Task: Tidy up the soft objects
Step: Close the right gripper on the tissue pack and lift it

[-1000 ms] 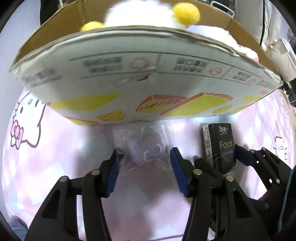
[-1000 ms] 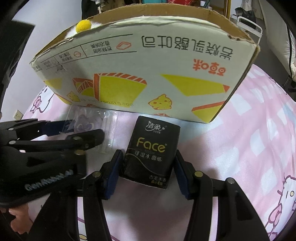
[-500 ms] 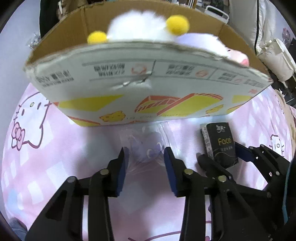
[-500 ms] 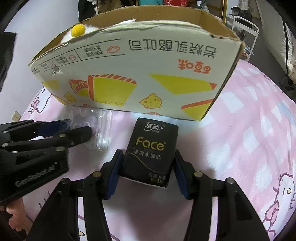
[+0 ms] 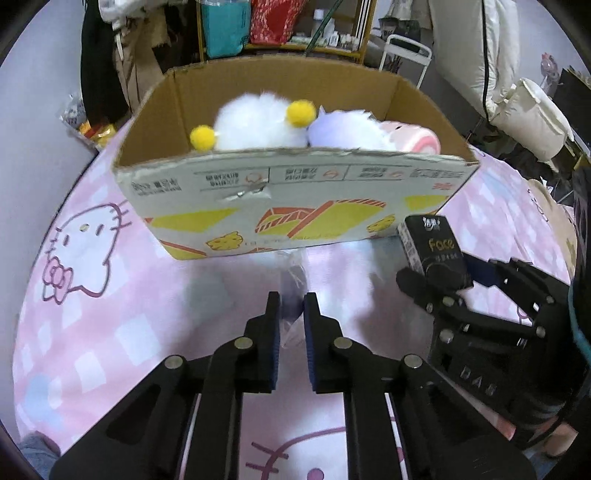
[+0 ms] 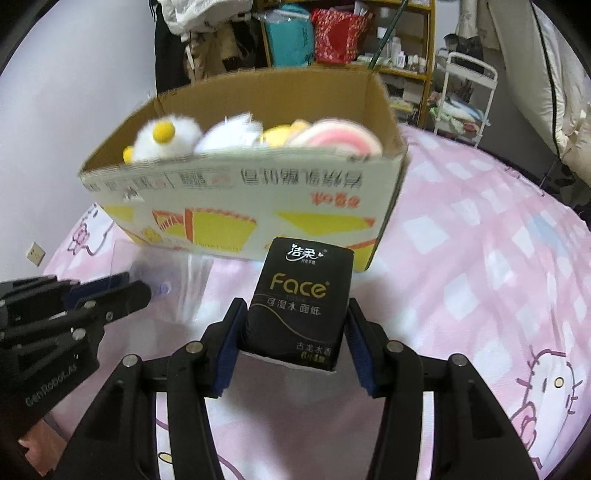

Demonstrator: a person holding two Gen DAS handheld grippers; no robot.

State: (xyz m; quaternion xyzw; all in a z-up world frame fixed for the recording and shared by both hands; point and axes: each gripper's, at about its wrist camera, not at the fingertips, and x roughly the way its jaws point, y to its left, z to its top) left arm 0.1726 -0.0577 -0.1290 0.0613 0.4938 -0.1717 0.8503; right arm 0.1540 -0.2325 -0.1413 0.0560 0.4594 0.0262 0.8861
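An open cardboard box (image 5: pixel 295 206) stands on the pink bed and holds white, lilac and pink plush toys (image 5: pixel 258 122); it also shows in the right wrist view (image 6: pixel 258 206). My left gripper (image 5: pixel 291 306) is shut on a clear plastic bag with a small purple item (image 5: pixel 291 280), lifted in front of the box. My right gripper (image 6: pixel 293 317) is shut on a black "Face" tissue pack (image 6: pixel 299 299) and holds it above the bed, near the box's front wall. The pack also shows in the left wrist view (image 5: pixel 434 251).
The pink Hello Kitty bedsheet (image 5: pixel 92 295) covers the whole surface. Shelves with bags (image 6: pixel 332 33) stand behind the box. A white metal rack (image 6: pixel 465 92) and white bedding (image 5: pixel 532 110) are at the right.
My left gripper has closed on the plastic bag. Both grippers have risen with their objects, so the box's inside and the plush toys now show.
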